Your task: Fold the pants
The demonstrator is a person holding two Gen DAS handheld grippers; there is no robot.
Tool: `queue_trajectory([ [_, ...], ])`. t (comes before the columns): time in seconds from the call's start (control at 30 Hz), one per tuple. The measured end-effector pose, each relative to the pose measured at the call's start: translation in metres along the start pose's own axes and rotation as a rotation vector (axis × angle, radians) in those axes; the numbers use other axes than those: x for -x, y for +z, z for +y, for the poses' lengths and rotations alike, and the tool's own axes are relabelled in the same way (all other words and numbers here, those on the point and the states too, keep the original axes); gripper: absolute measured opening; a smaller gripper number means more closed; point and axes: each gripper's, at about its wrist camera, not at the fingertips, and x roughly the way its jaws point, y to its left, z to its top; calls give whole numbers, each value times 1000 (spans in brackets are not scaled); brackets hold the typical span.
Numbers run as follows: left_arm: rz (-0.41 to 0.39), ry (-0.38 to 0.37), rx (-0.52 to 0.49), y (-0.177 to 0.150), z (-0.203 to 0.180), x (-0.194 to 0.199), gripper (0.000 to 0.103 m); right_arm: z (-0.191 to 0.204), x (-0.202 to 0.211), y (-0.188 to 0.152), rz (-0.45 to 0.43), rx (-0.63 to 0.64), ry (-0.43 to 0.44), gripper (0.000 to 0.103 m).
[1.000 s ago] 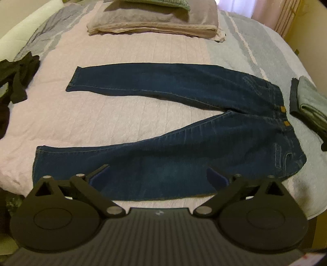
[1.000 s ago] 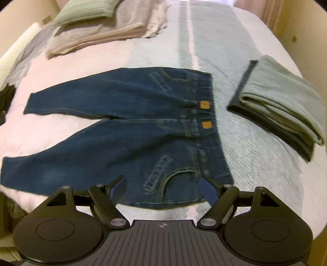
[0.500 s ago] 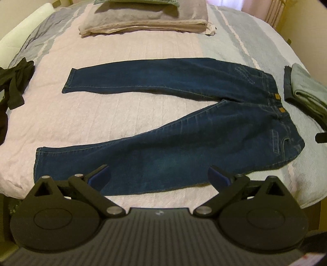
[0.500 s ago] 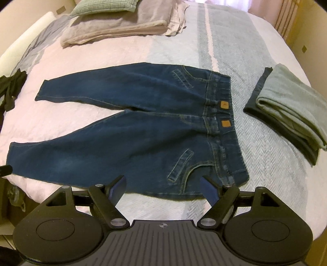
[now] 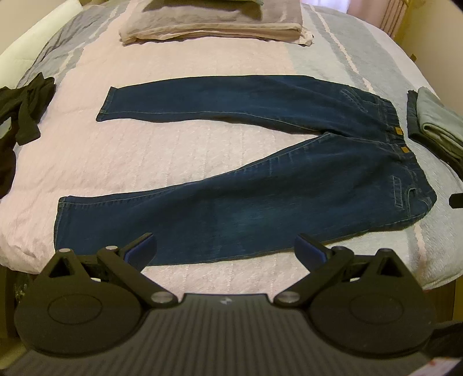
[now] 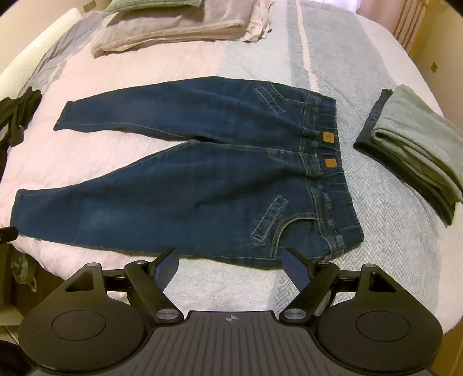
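Jeans: I see the dark blue jeans [image 5: 260,185] spread flat on the bed [image 5: 162,150], unfolded, waistband toward the right edge, both legs running toward the left edge and splayed apart.
Near leg: its hem lies close to the front left corner; the far leg lies toward the middle of the bed.
Left gripper: my left gripper [image 5: 225,248] hangs over the front edge above the near leg, fingers spread wide, nothing between them.
Right gripper: my right gripper [image 6: 230,264] sits at the front edge by the hip and pocket, fingers spread, holding nothing.
Right edge: a folded grey-green garment [image 6: 416,144] beside the waistband, not touching.
Far edge: stacked folded linens [image 5: 211,23].
Left edge: black clothing [image 5: 23,110], crumpled.
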Motion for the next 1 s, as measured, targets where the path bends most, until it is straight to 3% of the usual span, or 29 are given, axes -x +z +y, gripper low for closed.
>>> queue_trajectory([
  [0.53, -6, 26, 58, -11, 36, 7, 100, 36, -6, 11, -6, 48, 12, 76],
  [1.0, -3, 85, 122, -23, 112, 11, 100, 95, -21, 38, -18, 120, 28, 76],
])
